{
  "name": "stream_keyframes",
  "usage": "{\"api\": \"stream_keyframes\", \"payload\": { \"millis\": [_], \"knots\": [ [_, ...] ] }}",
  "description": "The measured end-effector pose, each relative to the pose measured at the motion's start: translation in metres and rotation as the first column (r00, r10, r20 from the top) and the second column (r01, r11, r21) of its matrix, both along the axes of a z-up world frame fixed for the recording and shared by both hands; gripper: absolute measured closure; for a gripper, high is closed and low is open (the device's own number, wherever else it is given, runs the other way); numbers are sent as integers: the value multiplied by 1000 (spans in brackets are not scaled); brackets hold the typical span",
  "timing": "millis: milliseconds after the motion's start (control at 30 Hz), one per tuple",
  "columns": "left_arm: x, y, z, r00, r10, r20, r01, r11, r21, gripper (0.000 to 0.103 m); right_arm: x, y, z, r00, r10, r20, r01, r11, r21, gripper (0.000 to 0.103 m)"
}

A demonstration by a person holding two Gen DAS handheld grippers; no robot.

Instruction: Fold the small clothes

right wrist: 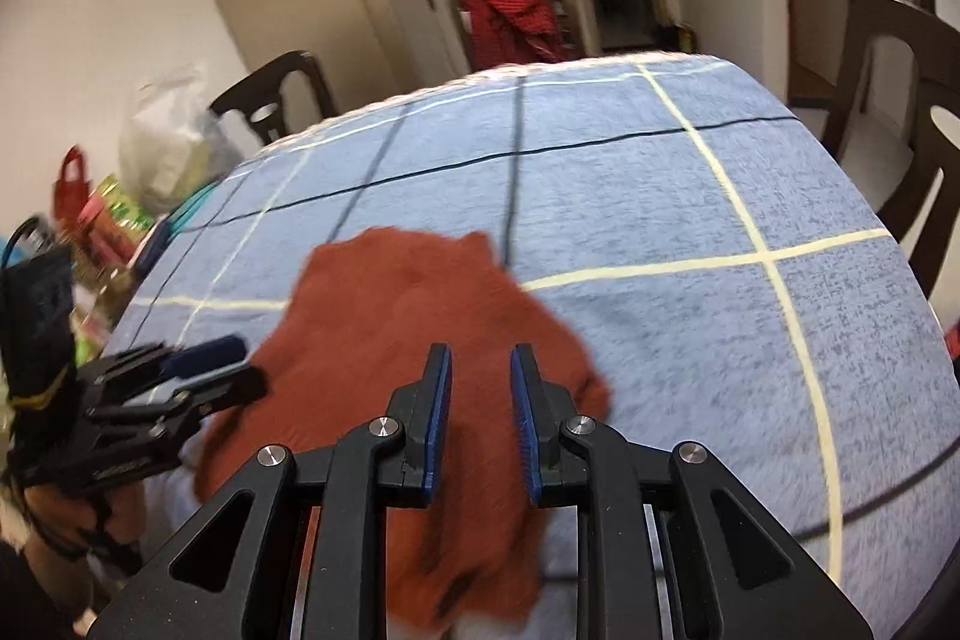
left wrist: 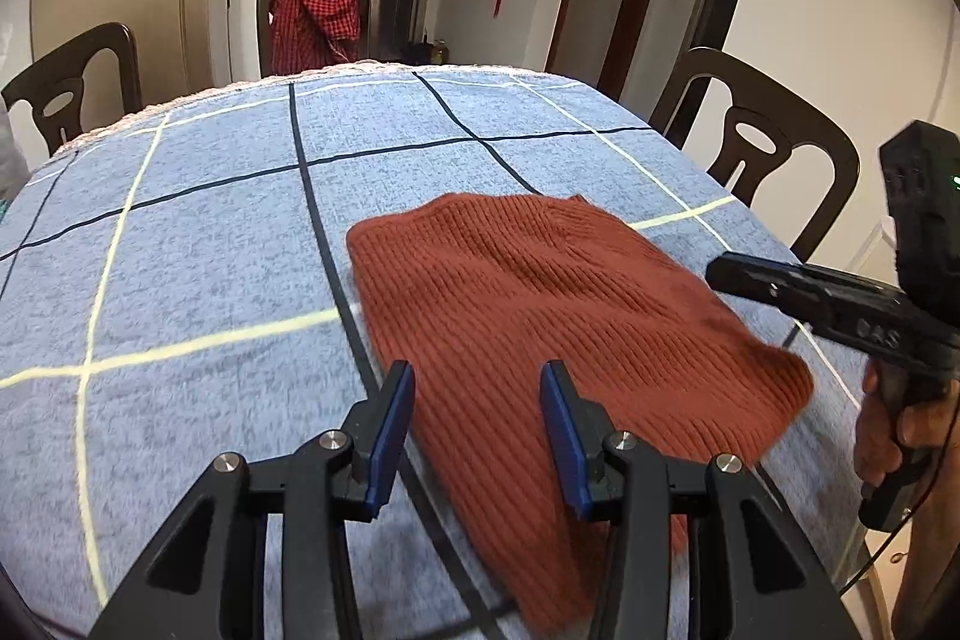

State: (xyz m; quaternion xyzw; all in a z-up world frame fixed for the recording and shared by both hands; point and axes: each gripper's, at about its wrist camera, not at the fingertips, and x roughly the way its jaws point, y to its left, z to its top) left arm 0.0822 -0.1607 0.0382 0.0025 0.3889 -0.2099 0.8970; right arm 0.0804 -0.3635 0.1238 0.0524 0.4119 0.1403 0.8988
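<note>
Left wrist view shows a rust ribbed-knit garment point(left wrist: 540, 316), folded flat, on the near right of a fuzzy blue checked tablecloth point(left wrist: 198, 244). Both black, blue-padded claws, left gripper point(left wrist: 477, 436) and right gripper point(right wrist: 480, 418), hang released, gripping nothing above it.

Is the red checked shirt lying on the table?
No, the red checked shirt hangs over the back of a chair behind the table.

A table under a blue checked cloth point(left wrist: 198, 232) carries a rust-red ribbed knit garment point(left wrist: 540, 316)
</note>
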Motion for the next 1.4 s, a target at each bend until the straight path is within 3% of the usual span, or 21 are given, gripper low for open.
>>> {"api": "stream_keyframes", "payload": {
  "millis": [200, 300, 533, 633, 867, 1100, 1400],
  "knots": [
    [-14, 3, -3, 1000, -7, 3, 7, 1000, 8, 56, -27, 10, -17, 998, 45, -34, -47, 998, -51, 82],
    [-12, 2, -8, 1000, -6, -11, 6, 1000, 2, 56, -26, -4, -22, 999, 10, -44, -10, 1000, 9, 82],
    [-12, 5, -7, 1000, -2, -18, 2, 1000, -27, 56, -25, -7, -18, 999, -14, -47, 15, 1000, 15, 82],
    [-10, 11, -11, 999, -2, -40, 0, 998, -69, 56, -24, -14, -24, 997, -37, -64, 40, 999, 37, 68],
    [-7, 18, -8, 999, 1, -54, -8, 992, -126, 56, -29, -15, -16, 998, -46, -37, 47, 999, 13, 68],
    [-1, 18, -17, 996, -13, -94, -2, 987, -160, 56, -24, -19, -19, 997, -54, -54, 57, 997, 58, 68],
    [0, 16, -17, 996, -15, -92, 1, 988, -158, 55, -22, -25, -28, 997, -43, -59, 46, 998, 45, 67]
  ]
}}
